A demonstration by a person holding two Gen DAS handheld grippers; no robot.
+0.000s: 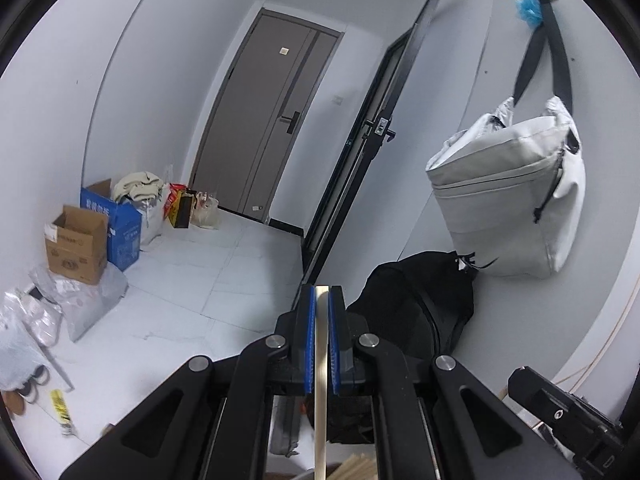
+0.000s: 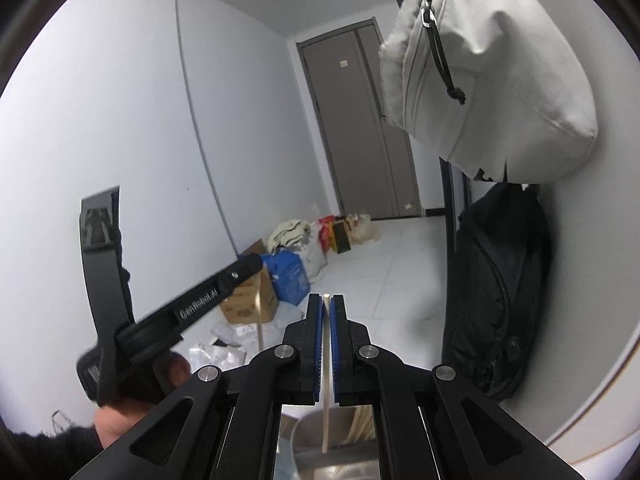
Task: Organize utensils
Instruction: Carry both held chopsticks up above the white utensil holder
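In the left wrist view my left gripper (image 1: 322, 291) is shut on a flat pale wooden stick (image 1: 321, 400), which runs down between the blue pads (image 1: 308, 340) to the bottom edge. A bundle of similar sticks (image 1: 356, 469) shows just below. In the right wrist view my right gripper (image 2: 326, 299) is shut on a thin pale chopstick (image 2: 327, 408) that hangs down over a metal container (image 2: 308, 446) with several more sticks (image 2: 362, 420) in it. The left gripper (image 2: 250, 264) appears there at the left, raised, with its stick (image 2: 259, 312) hanging down and a hand (image 2: 116, 416) around its grip.
A grey bag (image 1: 508, 192) hangs on the right wall above a black backpack (image 1: 416, 304). A black-framed door (image 1: 360, 168) stands ajar ahead. Cardboard boxes (image 1: 78, 246), plastic bags and shoes line the left wall on the white tiled floor (image 1: 192, 280).
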